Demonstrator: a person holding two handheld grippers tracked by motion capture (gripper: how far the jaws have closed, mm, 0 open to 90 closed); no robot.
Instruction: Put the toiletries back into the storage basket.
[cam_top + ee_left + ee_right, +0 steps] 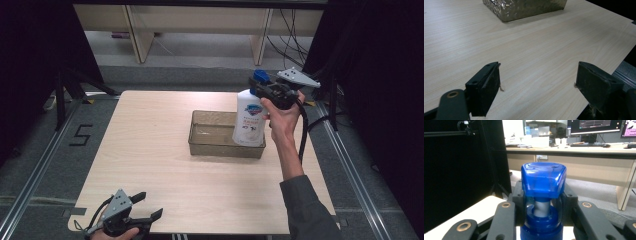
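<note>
The pale wooden surface [150, 150] takes up the middle of the high view, its near edge cut off at the bottom of that view and its surroundings mostly lost in dark curtain at both sides. On its right half sits a shallow, translucent brownish tray [210, 145]; the left gripper view catches just one glittering corner of the tray [524, 8] at the top, the rest running out of the picture. A white bottle [249, 122] with a blue pump top stands upright at the tray's right end; its base is veiled by the tray wall, so whether it rests on the tray floor or hangs just above it cannot be told, and its label is too small to read. The right tongs [263, 90] are closed on the bottle's neck just under the pump head; in the right gripper view the pump top [543, 182] rises between the two jaws and blocks most of what lies beyond, and the bottle's body is out of the picture below. The left tongs [145, 206] rest at the near left corner of the surface, jaws spread wide with nothing between them, the hand holding them cropped by the bottom edge.
</note>
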